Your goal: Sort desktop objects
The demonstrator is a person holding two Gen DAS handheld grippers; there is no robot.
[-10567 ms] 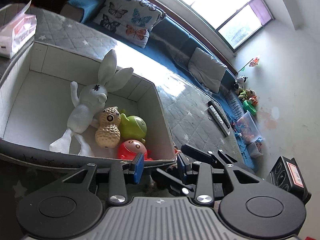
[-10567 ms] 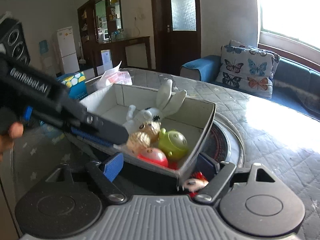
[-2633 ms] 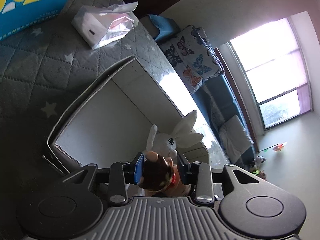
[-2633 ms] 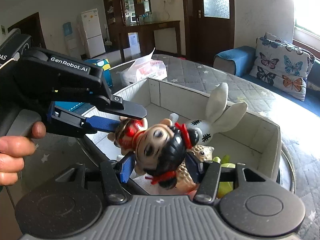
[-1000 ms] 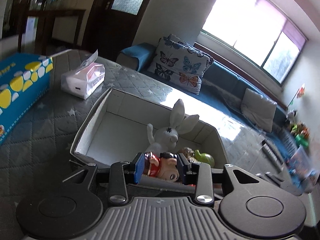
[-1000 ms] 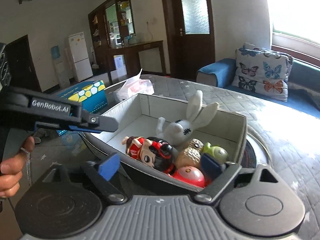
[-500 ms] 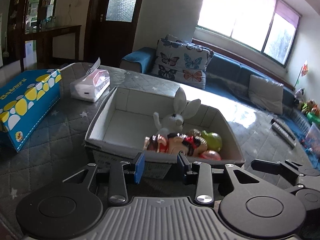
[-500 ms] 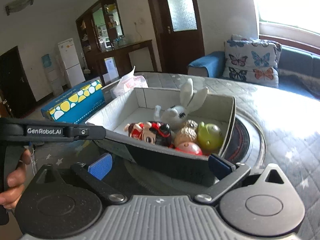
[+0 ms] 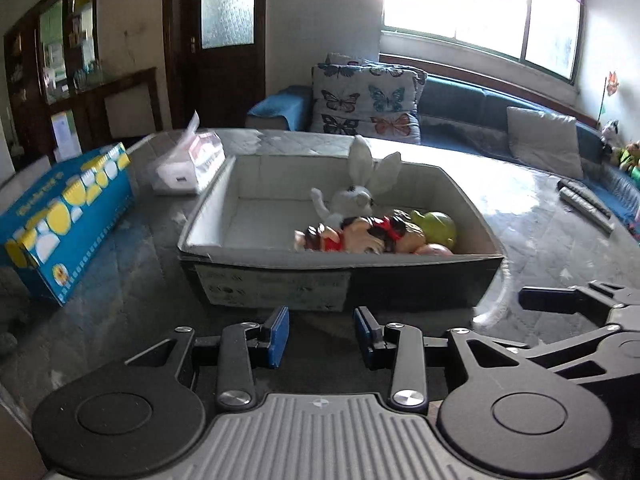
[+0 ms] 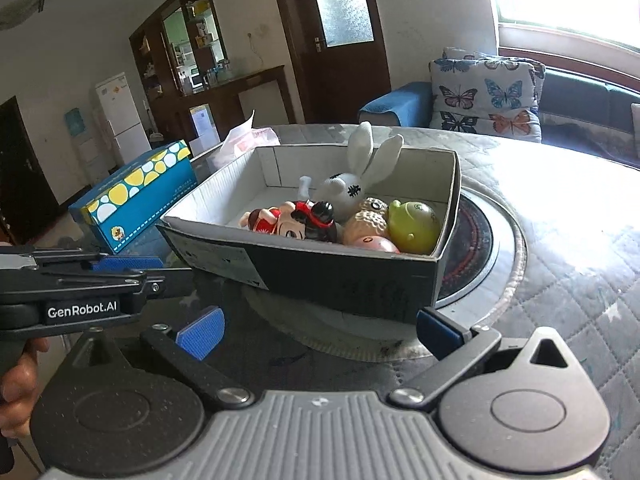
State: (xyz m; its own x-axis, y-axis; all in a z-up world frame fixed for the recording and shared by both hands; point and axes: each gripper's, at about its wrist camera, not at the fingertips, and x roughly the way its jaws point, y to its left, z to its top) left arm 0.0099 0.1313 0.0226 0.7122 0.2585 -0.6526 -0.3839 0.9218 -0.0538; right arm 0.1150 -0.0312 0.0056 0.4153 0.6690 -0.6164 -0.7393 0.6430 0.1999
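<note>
A dark cardboard box [image 9: 280,284] [image 10: 320,276] with a white inside stands on the quilted table. In it lie a white plush rabbit [image 9: 356,196] [image 10: 352,184], a black-haired doll in red [image 9: 352,236] [image 10: 304,220], a peanut toy [image 10: 368,220], a green round toy [image 9: 438,224] [image 10: 412,222] and a red ball toy [image 10: 376,245]. My left gripper [image 9: 321,334] stands open just before the box's near wall, holding nothing. My right gripper [image 10: 320,330] is wide open and empty, low in front of the box. The left gripper's body [image 10: 80,292] shows at the left of the right wrist view.
A blue tissue box with yellow and white spots [image 9: 68,220] [image 10: 136,196] stands left of the box. A white tissue pack [image 9: 188,164] lies behind it. Two remote controls [image 9: 584,204] lie far right. A sofa with butterfly cushions [image 9: 364,100] runs behind the table. A hand [image 10: 18,384] holds the left gripper.
The doll that my two grippers held together now lies in the box. Both grippers have pulled back from the box and stand open; the right one has lowered.
</note>
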